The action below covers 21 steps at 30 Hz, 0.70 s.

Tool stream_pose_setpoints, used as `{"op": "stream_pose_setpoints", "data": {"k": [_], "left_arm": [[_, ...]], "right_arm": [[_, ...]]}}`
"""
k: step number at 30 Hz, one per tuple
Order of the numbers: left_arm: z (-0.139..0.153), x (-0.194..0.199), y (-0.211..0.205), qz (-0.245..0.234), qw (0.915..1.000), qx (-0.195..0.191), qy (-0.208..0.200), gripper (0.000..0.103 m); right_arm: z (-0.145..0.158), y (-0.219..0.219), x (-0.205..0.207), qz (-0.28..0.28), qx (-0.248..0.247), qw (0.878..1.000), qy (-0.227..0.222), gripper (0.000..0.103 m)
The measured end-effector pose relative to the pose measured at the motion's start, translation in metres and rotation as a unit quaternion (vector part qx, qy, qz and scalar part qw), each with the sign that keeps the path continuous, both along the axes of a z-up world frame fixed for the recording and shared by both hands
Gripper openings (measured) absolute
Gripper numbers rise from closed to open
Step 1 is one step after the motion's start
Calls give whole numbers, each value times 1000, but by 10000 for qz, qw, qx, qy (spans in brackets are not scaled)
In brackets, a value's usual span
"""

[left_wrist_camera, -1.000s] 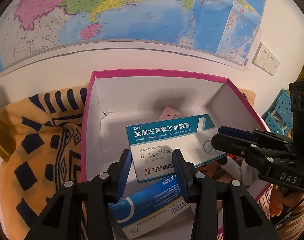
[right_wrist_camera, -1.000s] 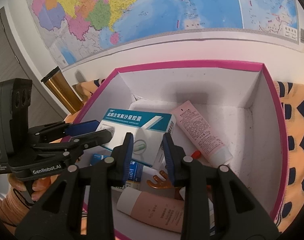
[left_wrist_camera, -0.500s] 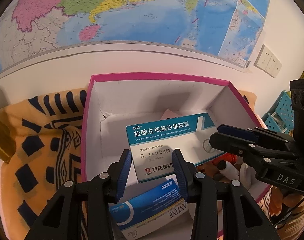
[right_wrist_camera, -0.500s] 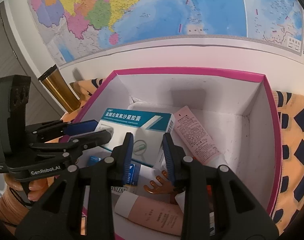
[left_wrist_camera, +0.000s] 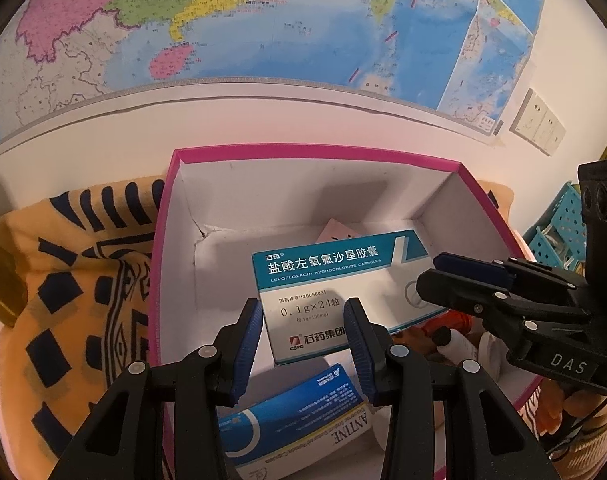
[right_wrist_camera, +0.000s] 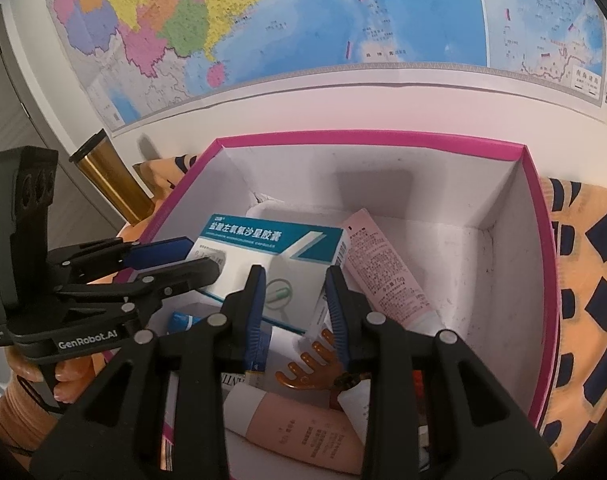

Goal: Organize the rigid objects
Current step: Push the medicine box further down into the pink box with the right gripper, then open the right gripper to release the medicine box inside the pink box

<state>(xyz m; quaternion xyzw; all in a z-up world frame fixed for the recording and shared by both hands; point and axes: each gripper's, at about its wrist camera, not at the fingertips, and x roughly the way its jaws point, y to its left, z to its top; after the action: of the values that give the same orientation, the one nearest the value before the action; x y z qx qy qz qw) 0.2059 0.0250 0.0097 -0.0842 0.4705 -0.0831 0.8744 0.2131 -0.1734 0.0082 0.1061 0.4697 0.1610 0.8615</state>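
Above the pink box point(left_wrist_camera: 161, 264) both tools, left point(left_wrist_camera: 303, 344) and right point(right_wrist_camera: 295, 304), hover narrowly parted, gripping nothing.

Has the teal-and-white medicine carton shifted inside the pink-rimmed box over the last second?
No. The teal-and-white medicine carton keeps its place against the pink-rimmed box.

Pink-rimmed white box point(left_wrist_camera: 165, 240) on orange patterned cloth point(left_wrist_camera: 75, 288). Teal-and-white medicine carton point(left_wrist_camera: 335, 280) lies tilted inside, over a blue carton point(left_wrist_camera: 295, 420). Left gripper point(left_wrist_camera: 303, 344) above the box, jaws apart, nothing between. Right gripper point(left_wrist_camera: 463, 280) reaches in from right, over the teal carton's end. Wall map point(left_wrist_camera: 263, 20) behind.
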Motion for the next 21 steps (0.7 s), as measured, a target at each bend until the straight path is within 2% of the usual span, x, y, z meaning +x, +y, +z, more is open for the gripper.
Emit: {"op": "stream_pose_setpoints", "data": {"k": [5, 8, 12, 17, 20, 21], "left_arm": [[-2, 1, -4, -9, 9999, 88, 50, 42], [-3, -1, -6, -33, 9999, 94, 9, 46], [2, -13, -7, -30, 9998, 73, -197, 66], [17, -44, -5, 10, 9979, 25, -642, 79], [28, -70, -4, 66, 9949, 57, -1004, 91], [32, -80, -4, 89, 9932, 103, -1154, 98]], "right_arm": [[-4, -1, 0, -23, 7, 10000, 58, 35], [-6, -4, -1, -83, 69, 9999, 82, 36], [-1, -8, -9, -51, 178, 9998, -100, 40], [10, -8, -33, -4, 125, 9991, -415, 44], [19, -7, -55, 70, 48, 9974, -712, 53], [23, -7, -65, 107, 25, 9963, -856, 60]]}}
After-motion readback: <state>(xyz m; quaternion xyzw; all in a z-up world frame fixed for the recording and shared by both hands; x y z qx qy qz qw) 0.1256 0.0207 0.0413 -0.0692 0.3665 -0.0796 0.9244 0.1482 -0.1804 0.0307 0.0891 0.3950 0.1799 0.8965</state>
